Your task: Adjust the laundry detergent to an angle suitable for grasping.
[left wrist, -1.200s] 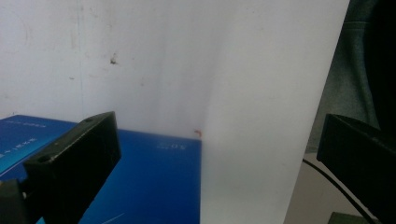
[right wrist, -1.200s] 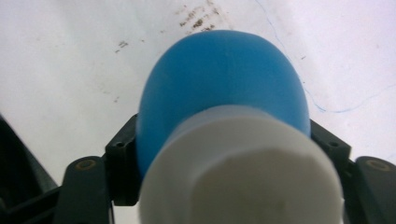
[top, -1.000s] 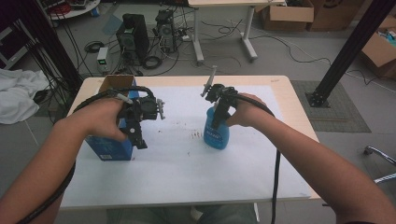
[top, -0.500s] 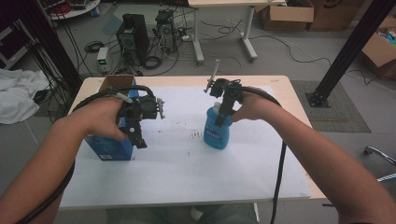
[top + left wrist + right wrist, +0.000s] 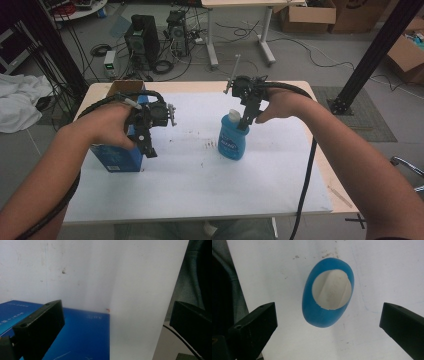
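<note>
Black right gripper (image 5: 246, 118) hovers wide-jawed above blue bottle (image 5: 233, 139) — not touching.

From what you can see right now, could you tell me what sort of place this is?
Probably a lab or workshop: computer towers and tangled cables sit on the floor behind the table, with cardboard boxes and a black metal frame post nearby.

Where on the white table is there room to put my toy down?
The widest bare patch runs along the near edge of the white sheet, in front of the blue box and blue bottle. The gap between those two is free, too. The grippers crowd around each.
</note>
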{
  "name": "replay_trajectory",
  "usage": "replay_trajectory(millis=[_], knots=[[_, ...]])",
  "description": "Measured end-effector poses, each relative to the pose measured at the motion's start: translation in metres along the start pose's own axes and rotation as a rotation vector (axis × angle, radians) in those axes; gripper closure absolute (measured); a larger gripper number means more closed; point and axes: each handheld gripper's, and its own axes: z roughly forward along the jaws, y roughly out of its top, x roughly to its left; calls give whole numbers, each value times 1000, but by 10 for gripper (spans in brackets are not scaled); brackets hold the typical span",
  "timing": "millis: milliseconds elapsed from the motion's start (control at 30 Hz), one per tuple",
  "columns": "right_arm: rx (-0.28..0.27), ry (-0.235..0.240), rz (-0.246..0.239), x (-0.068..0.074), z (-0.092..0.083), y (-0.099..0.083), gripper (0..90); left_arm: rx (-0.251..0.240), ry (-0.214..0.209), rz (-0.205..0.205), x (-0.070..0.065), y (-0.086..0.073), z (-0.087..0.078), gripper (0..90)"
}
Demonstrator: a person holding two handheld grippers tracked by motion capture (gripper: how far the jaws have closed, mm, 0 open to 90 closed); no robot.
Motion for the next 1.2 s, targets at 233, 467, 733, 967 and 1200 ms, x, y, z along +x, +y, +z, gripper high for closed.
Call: replay_trajectory(millis=[233, 467, 733, 967, 1200], knots=[[-4, 10, -54, 6, -11, 1, 0, -3, 0, 5, 1, 2, 1, 1], [9, 26, -104, 11, -21, -7, 0, -1, -10, 2, 2, 2, 1, 1], [45, 35, -132, 12, -27, -21, 0, 9, -15, 8, 4, 7, -3, 1], [80, 18, -159, 17, -32, -29, 0, 5, -2, 17, 6, 11, -13, 1], [76, 1, -167, 20, -34, -34, 0, 3, 9, 20, 8, 14, -19, 1]])
